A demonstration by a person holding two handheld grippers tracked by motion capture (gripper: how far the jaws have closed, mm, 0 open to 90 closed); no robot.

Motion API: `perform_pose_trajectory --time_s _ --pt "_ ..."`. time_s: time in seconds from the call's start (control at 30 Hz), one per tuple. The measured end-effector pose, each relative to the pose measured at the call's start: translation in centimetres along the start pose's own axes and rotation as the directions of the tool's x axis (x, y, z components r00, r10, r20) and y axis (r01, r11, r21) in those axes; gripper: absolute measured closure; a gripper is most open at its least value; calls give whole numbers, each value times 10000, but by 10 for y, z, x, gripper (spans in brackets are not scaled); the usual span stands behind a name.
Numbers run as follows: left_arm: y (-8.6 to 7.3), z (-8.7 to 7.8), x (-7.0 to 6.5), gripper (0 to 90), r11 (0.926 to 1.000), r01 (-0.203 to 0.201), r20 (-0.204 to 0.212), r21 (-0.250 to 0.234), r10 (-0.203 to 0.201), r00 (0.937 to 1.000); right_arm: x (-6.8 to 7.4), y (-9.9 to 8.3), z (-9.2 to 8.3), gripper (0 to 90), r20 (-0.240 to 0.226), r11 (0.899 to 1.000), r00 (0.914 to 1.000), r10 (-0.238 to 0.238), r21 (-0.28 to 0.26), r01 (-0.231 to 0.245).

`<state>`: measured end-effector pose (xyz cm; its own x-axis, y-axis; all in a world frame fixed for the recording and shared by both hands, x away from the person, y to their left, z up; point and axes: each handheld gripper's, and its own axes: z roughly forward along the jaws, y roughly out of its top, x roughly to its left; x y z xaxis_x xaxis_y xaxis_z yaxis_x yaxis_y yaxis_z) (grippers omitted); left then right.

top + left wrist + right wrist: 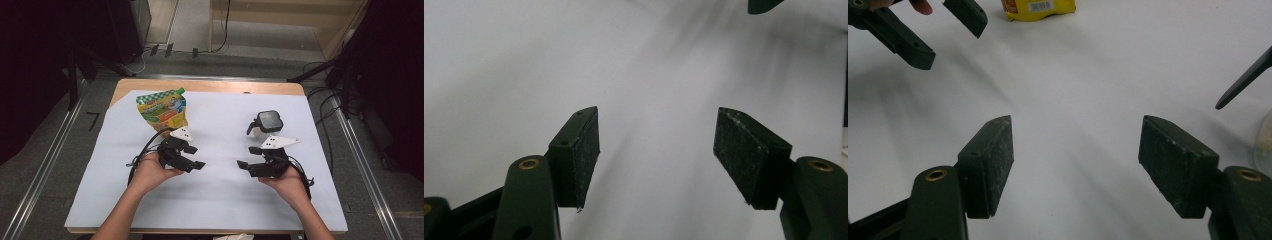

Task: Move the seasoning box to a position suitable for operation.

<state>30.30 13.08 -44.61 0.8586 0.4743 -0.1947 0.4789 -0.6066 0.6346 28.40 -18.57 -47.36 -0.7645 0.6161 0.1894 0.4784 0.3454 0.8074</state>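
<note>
Both jaws stand wide and empty. Advance the left hand-held gripper (192,156) to the pouch (161,111) just beyond it; the right hand-held gripper (248,157) to the jar (266,125) just behind it on the counter (210,200).

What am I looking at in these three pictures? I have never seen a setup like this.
A person sits at a table covered with white paper and holds a hand-operated two-jaw gripper in each hand. The high view looks down from above: the left gripper and the right gripper point toward each other over the middle. The other two pictures come from cameras riding on each gripper, looking along its black jaws. Both stand open, with nothing between the pads. Farther back stand a yellow and green spouted pouch and a small clear container with a dark lid. Nothing is held.
</note>
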Motion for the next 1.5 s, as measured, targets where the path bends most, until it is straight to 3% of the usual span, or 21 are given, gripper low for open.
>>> perform_pose_trajectory --time_s 0.2,0.3,0.4,1.03,1.5 --pt "-2 -3 -1 338 10000 -39 85 -13 39 10000 0 -3 2 329 -98 9999 9999 -32 165 33" --pt "-2 -5 -1 313 9999 90 653 -48 -87 9978 -1 -4 5 335 -248 9991 9997 -58 422 68" --pt "-2 -5 -5 324 9998 -170 546 54 167 9984 0 -4 6 309 -173 9988 9998 -119 468 127" --pt "-2 -8 -4 329 9999 30 636 -102 -23 9980 1 -3 -1 282 -279 9997 9996 16 256 -9" --pt "-2 -10 -4 348 9998 -27 628 -175 38 9980 0 -2 -7 281 -3 9996 10000 15 278 -15"
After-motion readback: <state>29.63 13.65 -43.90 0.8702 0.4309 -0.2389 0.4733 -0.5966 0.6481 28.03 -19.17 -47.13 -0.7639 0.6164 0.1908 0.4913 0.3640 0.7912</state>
